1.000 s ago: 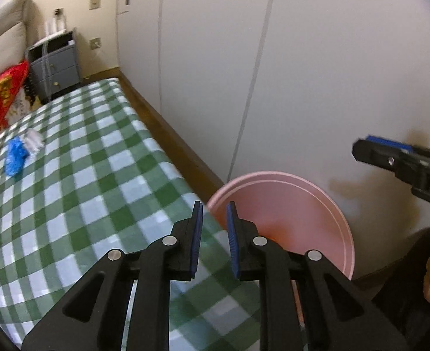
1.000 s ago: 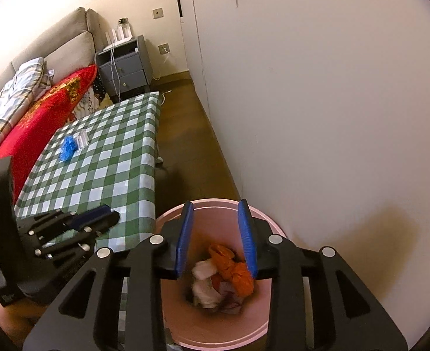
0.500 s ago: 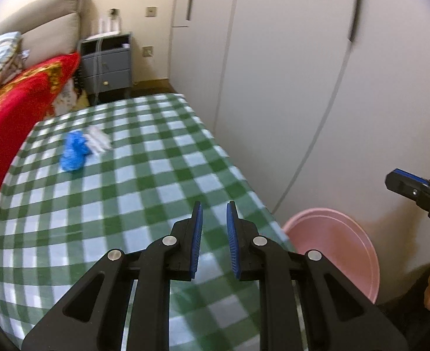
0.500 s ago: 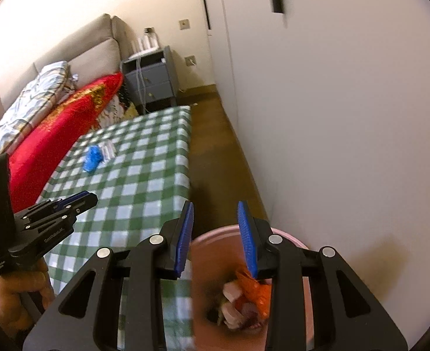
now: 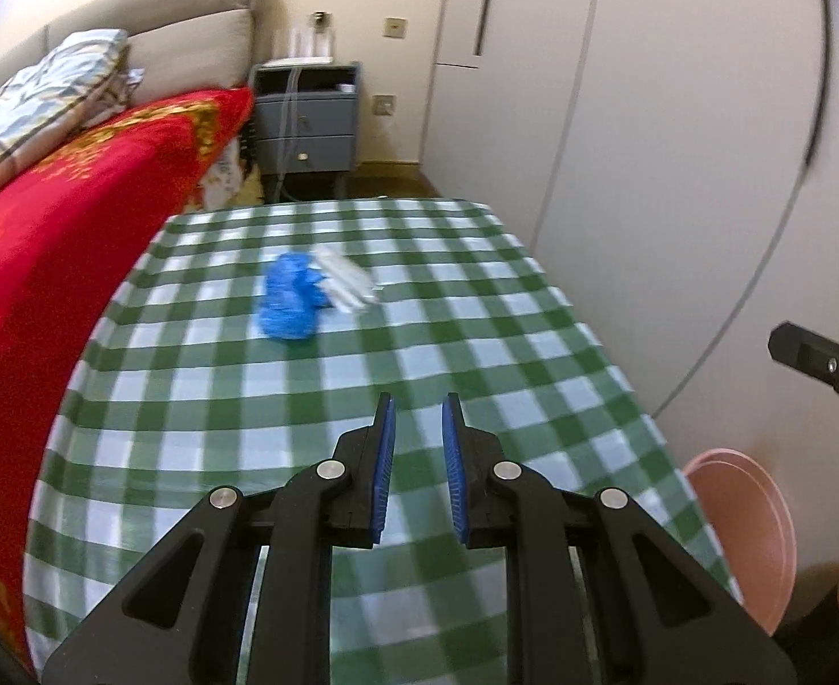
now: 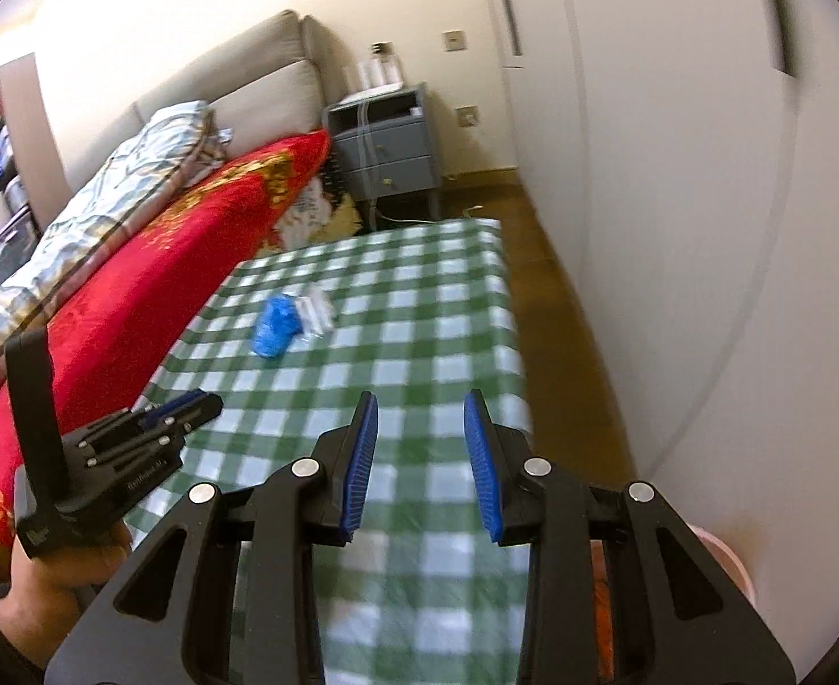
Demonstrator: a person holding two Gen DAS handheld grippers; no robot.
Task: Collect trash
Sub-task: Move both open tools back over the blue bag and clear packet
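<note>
Item: trash run, part done as I am judging it.

Left to collect: a blue wad [image 5: 289,305] and a clear wrapper [image 5: 346,281] are lying touching each other on the far half of the bench [image 5: 362,377], the wrapper to the right of the wad. Nothing else is showing on the checked cloth.

Bin [image 5: 753,536]: pink, standing on the floor at the near right corner of the bench, against the wall. I am catching only a glimpse of orange inside it from the right wrist view, so some trash is sitting in there.

Left tongs [image 5: 416,471]: I am holding them angled down over the near part of the bench, jaws a narrow gap apart, gripping nothing.

Right tongs [image 6: 422,465]: I am holding them angled down over the near right edge, jaws wider apart, also empty.

Both are pointing toward the far trash, well apart from it.
</note>
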